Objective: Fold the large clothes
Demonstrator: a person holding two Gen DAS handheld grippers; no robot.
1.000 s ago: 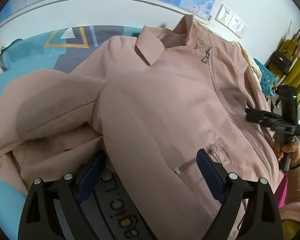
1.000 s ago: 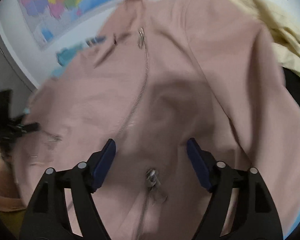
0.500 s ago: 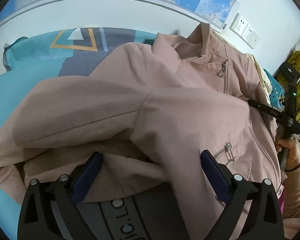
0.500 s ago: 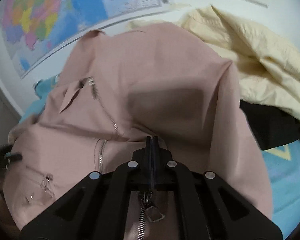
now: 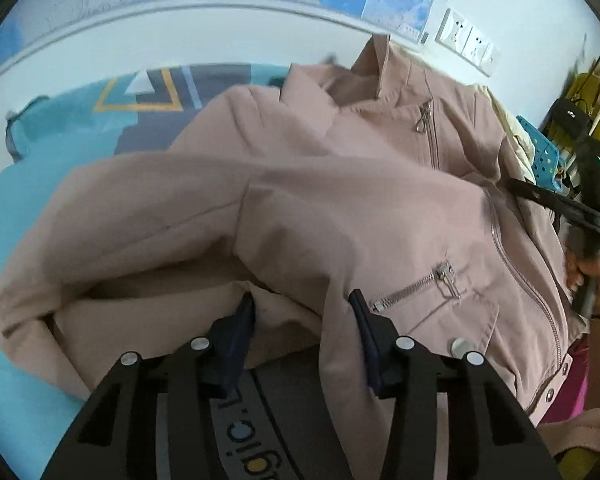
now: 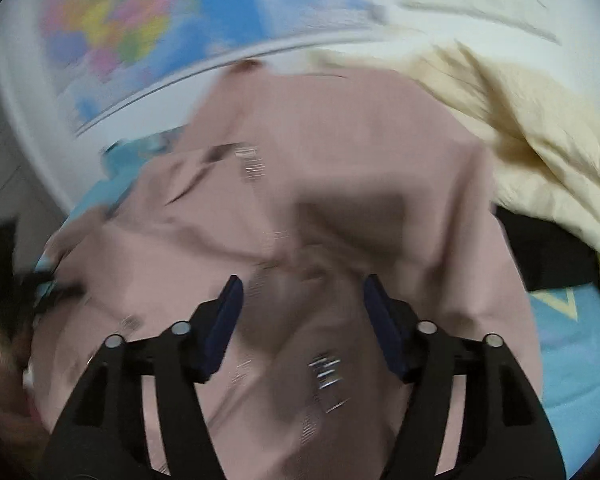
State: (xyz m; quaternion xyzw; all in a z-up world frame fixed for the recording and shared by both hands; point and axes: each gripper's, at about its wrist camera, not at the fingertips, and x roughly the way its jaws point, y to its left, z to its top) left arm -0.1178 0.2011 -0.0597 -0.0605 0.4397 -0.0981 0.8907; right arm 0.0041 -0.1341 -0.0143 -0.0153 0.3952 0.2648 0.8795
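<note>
A: Pink jacket (image 5: 340, 216) fills mid-frame, spread on the blue bedspread (image 5: 40, 184), zipped, unfolded.

B: We see left gripper (image 5: 302, 312) fingers just closing around its hem, right gripper (image 6: 302, 308) just parted, holding nothing. Folding remains ahead.

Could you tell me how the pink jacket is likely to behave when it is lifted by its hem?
The pink jacket will probably flop and drape: it already lies in soft folds. Its sleeve will likely dangle and swing. The metal pocket zipper and snaps may weigh that front panel down a little.
</note>
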